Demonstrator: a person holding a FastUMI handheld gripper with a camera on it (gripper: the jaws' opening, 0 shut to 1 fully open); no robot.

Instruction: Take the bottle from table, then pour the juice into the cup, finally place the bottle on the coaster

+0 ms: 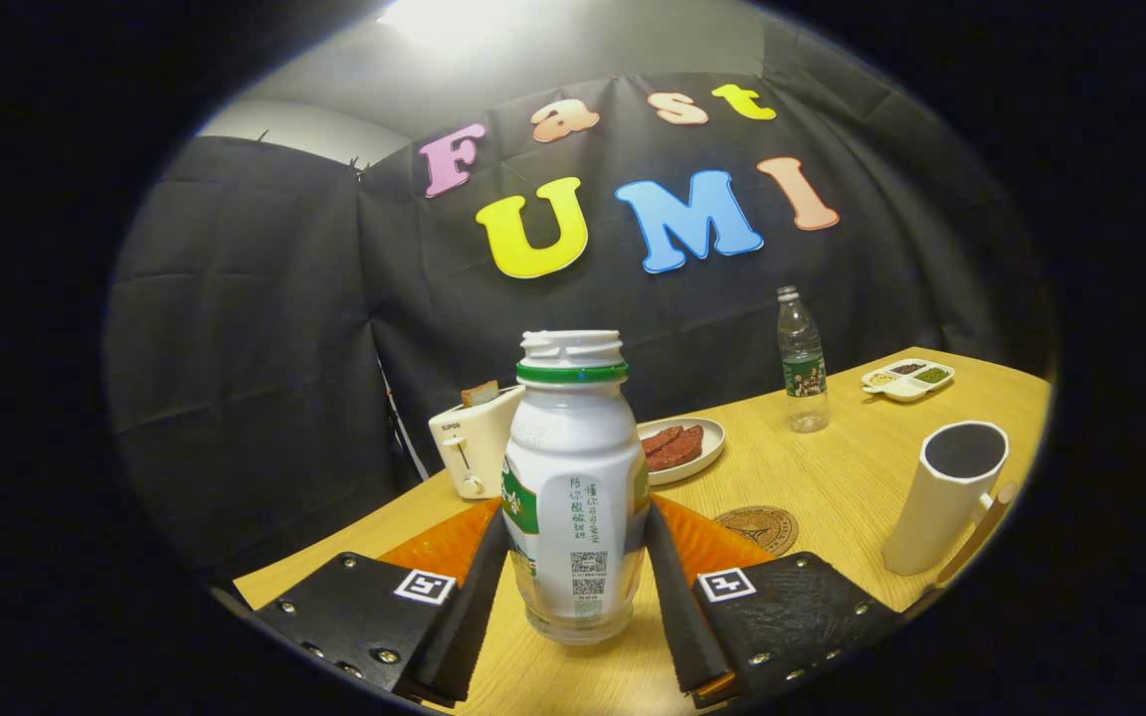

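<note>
Gripper view: tongs [573,587] pinching bottle [573,487] at both sides; bottle upright, open mouth up, above table [832,477].

A staged recording booth made up like a kitchen table: creased black cloth walls [265,298] hang behind a pale wooden tabletop [832,477] set with a cream toaster holding a slice of bread [474,443], a white plate of red meat slices [682,447] and a divided white condiment dish [908,379].
</note>
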